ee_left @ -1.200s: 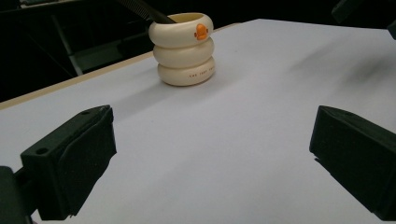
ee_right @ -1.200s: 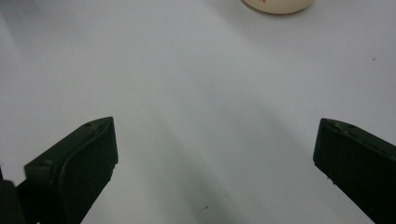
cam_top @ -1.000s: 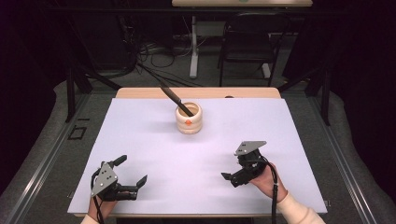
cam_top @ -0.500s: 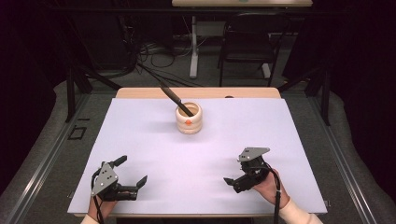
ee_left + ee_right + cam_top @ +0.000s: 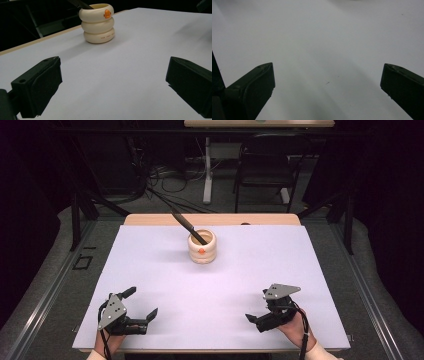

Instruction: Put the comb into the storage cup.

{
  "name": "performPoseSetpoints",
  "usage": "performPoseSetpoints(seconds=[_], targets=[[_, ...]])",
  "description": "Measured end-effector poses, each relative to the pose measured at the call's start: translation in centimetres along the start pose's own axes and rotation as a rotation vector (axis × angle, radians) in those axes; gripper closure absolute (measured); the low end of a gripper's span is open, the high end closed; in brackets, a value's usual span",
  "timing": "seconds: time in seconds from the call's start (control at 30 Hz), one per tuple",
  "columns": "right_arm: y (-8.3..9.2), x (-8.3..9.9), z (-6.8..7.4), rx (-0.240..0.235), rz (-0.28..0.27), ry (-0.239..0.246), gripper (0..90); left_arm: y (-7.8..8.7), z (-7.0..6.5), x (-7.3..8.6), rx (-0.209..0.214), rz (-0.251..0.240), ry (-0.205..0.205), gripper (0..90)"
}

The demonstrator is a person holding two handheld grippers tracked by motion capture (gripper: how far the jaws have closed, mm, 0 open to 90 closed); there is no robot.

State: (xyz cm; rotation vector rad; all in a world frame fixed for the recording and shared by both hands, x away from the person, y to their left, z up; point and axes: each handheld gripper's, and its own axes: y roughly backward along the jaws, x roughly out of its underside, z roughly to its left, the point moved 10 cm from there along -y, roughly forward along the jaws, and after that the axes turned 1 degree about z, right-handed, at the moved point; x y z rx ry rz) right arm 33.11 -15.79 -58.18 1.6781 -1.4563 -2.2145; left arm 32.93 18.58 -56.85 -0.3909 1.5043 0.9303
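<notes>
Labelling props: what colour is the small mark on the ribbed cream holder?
Orange; clearest in the left gripper view.

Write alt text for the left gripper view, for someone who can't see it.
A cream ribbed holder with a small orange mark stands upright on a white table, with a black utensil handle leaning out of it. In the foreground, the left tool has its two black jaws wide apart, holding nothing.

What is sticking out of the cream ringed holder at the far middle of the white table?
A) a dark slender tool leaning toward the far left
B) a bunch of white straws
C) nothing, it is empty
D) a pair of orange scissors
A: in the high view a dark slender tool rises out of the cream holder and leans toward the far left, past the edge of the white table.
</notes>
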Motion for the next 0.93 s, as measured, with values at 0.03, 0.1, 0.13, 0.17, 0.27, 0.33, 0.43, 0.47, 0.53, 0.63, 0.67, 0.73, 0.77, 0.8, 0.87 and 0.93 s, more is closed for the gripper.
performPoseSetpoints(seconds=[0.03, 0.1, 0.13, 0.17, 0.27, 0.33, 0.43, 0.47, 0.53, 0.63, 0.67, 0.73, 0.77, 0.8, 0.87, 0.93], targets=[[0.1, 0.1, 0.0, 0.000, -0.001, 0.001, 0.0, 0.0, 0.0, 0.0, 0.001, 0.000, -0.001, 0.1], [0.3, 0.3, 0.0, 0.005, -0.006, -0.002, 0.0, 0.0, 0.0, 0.0, 0.000, 0.000, 0.000, 0.1], [0.4, 0.4, 0.0, 0.008, -0.010, -0.005, 0.0, 0.0, 0.0, 0.0, 0.000, 0.000, 0.000, 0.1], [0.5, 0.5, -0.1, 0.010, -0.016, -0.009, 0.0, 0.0, 0.0, 0.0, -0.001, 0.000, -0.003, 0.1], [0.9, 0.7, -0.2, 0.017, -0.027, -0.011, 0.0, 0.0, 0.0, 0.0, 0.000, -0.001, -0.001, 0.1], [1.2, 0.7, -0.1, 0.021, -0.035, -0.018, 0.0, 0.0, 0.0, 0.0, 0.000, 0.000, -0.001, 0.1], [1.4, 0.9, -0.1, 0.021, -0.043, -0.025, 0.0, 0.0, 0.0, 0.0, -0.001, 0.001, 0.001, 0.1], [1.5, 1.0, -0.1, 0.023, -0.046, -0.027, 0.0, 0.0, 0.0, 0.0, -0.001, 0.001, -0.001, 0.1], [1.7, 1.1, -0.1, 0.027, -0.050, -0.026, 0.0, 0.0, 0.1, 0.0, -0.001, 0.000, 0.000, 0.1], [1.9, 1.2, -0.1, 0.029, -0.059, -0.033, 0.0, -0.1, 0.1, 0.0, 0.001, 0.002, 0.003, 0.1], [2.0, 1.2, -0.1, 0.031, -0.059, -0.032, 0.0, -0.1, 0.1, 0.0, 0.000, 0.002, 0.001, 0.1], [2.0, 1.2, 0.0, 0.031, -0.061, -0.032, 0.0, -0.1, 0.0, 0.0, 0.001, 0.002, 0.001, 0.1], [2.1, 1.2, -0.1, 0.037, -0.060, -0.029, 0.0, -0.1, 0.1, 0.0, 0.000, 0.002, 0.000, 0.1], [2.1, 1.2, -0.1, 0.038, -0.065, -0.030, 0.0, -0.1, 0.1, 0.1, 0.000, 0.003, 0.001, 0.1], [2.2, 1.2, -0.1, 0.040, -0.067, -0.027, 0.0, -0.1, 0.1, 0.1, 0.000, 0.005, 0.001, 0.1], [2.3, 1.1, -0.1, 0.039, -0.072, -0.024, 0.0, -0.1, 0.1, 0.1, -0.001, 0.005, 0.002, 0.1]])
